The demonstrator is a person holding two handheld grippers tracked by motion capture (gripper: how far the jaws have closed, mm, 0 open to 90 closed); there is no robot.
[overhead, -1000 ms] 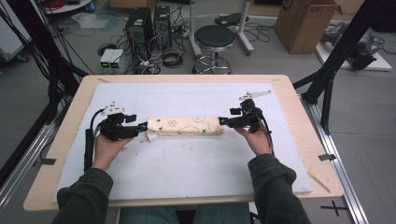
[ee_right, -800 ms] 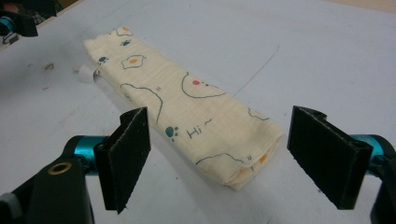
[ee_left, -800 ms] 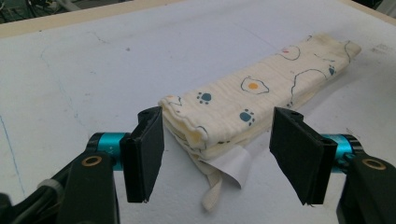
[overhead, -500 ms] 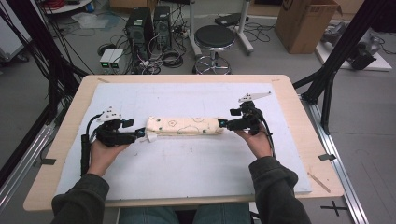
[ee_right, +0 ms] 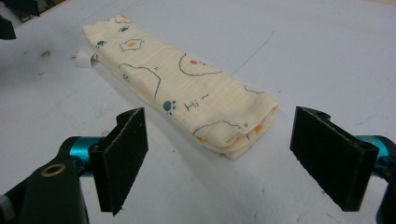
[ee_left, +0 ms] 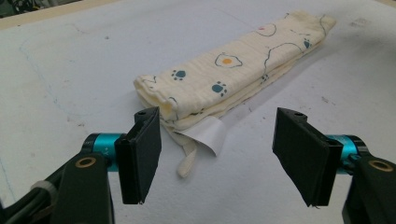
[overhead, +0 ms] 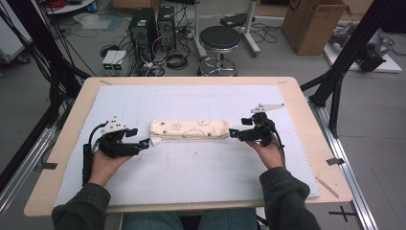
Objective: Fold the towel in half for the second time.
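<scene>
Folded cream cloth (overhead: 189, 129) lies lengthwise across the middle of the desk (overhead: 62, 143), on the white mat (overhead: 201, 167). Left gripper (overhead: 143, 143) sits level just off the cloth's left end, hand behind it, forearm coming from the near edge. Its fingers (ee_left: 140, 158) stand apart and have just been opening, gripping nothing. Right gripper (overhead: 233, 133) is level at the cloth's right end, fingers (ee_right: 120, 158) apart, nothing clamped. Print shows paw marks, fried eggs and "Hi~". A white tag (ee_left: 205, 134) pokes out at the left end; no text readable.
</scene>
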